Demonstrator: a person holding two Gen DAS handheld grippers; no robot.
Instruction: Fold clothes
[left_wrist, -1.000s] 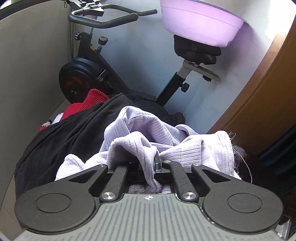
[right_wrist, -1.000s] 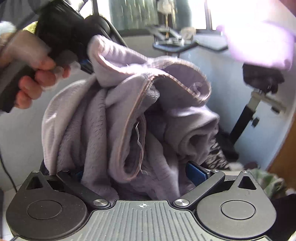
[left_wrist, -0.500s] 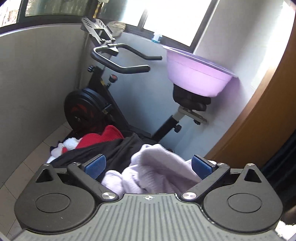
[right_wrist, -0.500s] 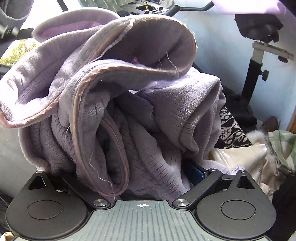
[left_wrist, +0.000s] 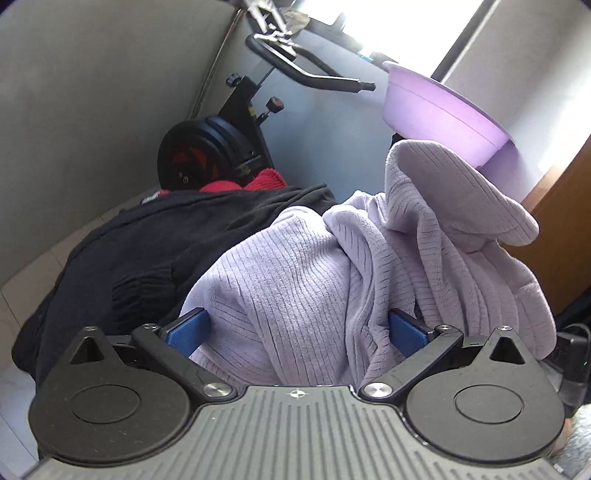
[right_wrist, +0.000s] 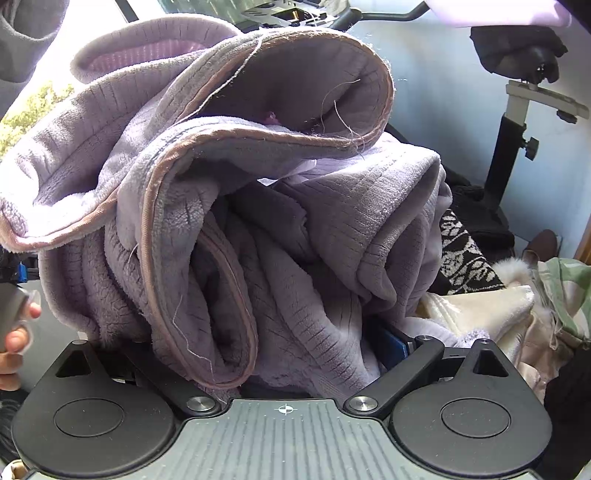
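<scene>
A lilac ribbed fleece garment is bunched up in front of both grippers. In the left wrist view my left gripper is wide open, and the fleece bulges between its blue pads without being pinched. In the right wrist view the same garment hangs in thick rolls with a brownish hem, draped over my right gripper. Only the right blue pad shows; the left finger is hidden under cloth. The jaws stand wide with the fleece filling the gap between them.
A black garment and a red knit lie to the left below an exercise bike. A purple basin sits on the bike's seat. Cream and patterned clothes are piled at the right. A wooden door stands right.
My left gripper let go of the fleece and opened wide, then moved back against the bundle. The right gripper kept the bundle and the view closed in on it.
</scene>
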